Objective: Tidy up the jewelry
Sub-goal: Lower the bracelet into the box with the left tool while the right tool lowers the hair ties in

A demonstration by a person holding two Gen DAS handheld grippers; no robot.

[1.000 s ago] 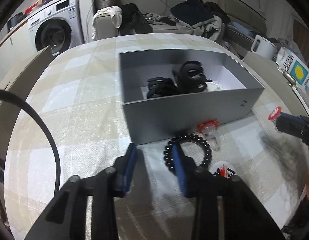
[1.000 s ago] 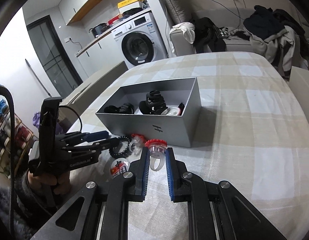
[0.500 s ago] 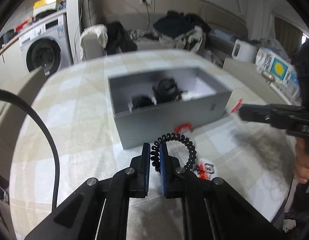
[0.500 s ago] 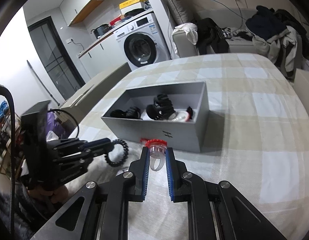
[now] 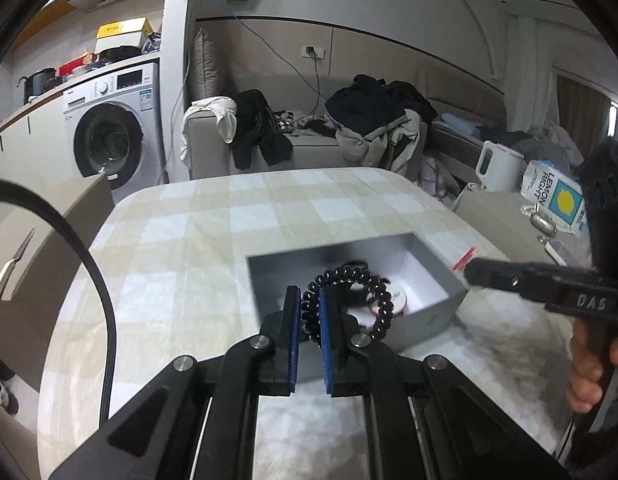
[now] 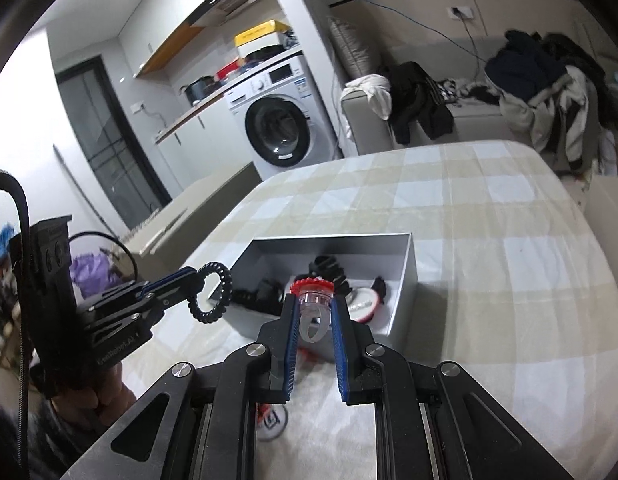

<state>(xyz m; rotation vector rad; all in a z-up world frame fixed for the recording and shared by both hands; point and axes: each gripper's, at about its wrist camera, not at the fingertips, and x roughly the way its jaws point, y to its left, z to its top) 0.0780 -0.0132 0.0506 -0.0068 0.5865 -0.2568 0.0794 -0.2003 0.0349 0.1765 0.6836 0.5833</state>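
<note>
My left gripper [image 5: 310,300] is shut on a black beaded bracelet [image 5: 379,296] and holds it in the air above the grey open box [image 5: 449,276]. In the right wrist view the bracelet [image 6: 213,294] hangs from the left gripper [image 6: 195,276] just left of the box [image 6: 405,276]. My right gripper [image 6: 313,308] is shut on a clear plastic ring with a red top [image 6: 312,296], lifted over the box's near wall. The box holds black hair ties [image 6: 329,268] and a round red-rimmed piece [image 6: 363,300].
A small round red-and-white item [image 6: 273,420] lies on the checked tablecloth [image 6: 489,280] under my right gripper. A sofa with piled clothes [image 5: 369,120] and a washing machine [image 5: 109,132] stand beyond the table. A white kettle [image 5: 497,164] sits at the right.
Both grippers rose off the table with their items and moved over the box. The left one closed on the bracelet and lifted it.
</note>
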